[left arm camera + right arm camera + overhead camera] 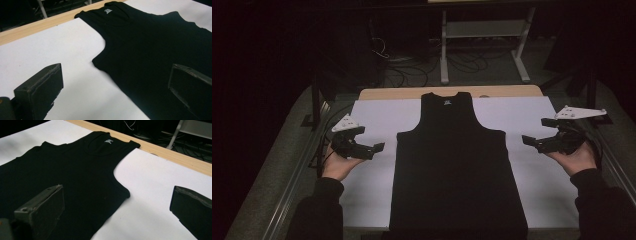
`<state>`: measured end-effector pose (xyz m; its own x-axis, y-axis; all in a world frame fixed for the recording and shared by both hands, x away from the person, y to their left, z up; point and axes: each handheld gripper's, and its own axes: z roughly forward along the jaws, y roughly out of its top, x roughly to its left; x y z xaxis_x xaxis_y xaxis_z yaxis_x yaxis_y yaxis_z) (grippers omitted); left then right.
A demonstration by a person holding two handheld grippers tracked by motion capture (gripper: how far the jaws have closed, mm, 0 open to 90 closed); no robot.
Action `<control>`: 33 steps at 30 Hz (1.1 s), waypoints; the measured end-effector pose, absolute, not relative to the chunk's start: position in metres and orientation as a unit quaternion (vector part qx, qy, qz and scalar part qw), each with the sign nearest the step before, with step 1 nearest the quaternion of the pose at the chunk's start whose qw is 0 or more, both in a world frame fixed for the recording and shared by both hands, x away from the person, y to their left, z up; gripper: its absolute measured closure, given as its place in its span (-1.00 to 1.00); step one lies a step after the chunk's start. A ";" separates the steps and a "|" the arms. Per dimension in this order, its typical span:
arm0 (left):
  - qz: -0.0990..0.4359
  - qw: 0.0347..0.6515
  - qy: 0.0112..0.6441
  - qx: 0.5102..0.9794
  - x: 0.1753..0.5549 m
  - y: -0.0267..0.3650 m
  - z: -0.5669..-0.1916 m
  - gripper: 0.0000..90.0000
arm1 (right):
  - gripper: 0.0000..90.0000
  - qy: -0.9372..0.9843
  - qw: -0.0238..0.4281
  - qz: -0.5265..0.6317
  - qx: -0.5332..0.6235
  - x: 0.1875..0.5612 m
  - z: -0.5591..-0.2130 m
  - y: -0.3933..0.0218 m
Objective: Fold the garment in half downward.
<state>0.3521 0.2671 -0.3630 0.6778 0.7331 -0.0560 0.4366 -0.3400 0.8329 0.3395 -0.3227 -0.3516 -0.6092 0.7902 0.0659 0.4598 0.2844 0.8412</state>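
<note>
The black tank top (455,165) lies flat on the white sheet (537,170). Left gripper (374,148) and right gripper (532,141) flank it, jaws spread, empty. Judged: pre-grasp; next, pinch an edge.

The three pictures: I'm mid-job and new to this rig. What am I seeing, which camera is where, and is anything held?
A person holds a two-jaw claw in each hand: left claw, right claw. The high view looks down from above the person's side of the table. The other two cameras ride on the claws and look along their black jaws. A black tank top lies flat on a white sheet over a wooden table. Both claws are open, one at each side of the top, holding nothing.
</note>
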 end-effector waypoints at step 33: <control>0.141 0.421 0.362 0.820 0.397 0.245 -0.352 -1.00 | -1.00 0.802 0.153 0.417 0.400 0.387 -0.355 -0.304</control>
<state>0.3973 0.2453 -0.3516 0.6989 0.7114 -0.0732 0.4746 -0.3848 0.7916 0.3874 -0.3045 -0.3545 -0.6336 0.7687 0.0878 0.5134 0.3328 0.7909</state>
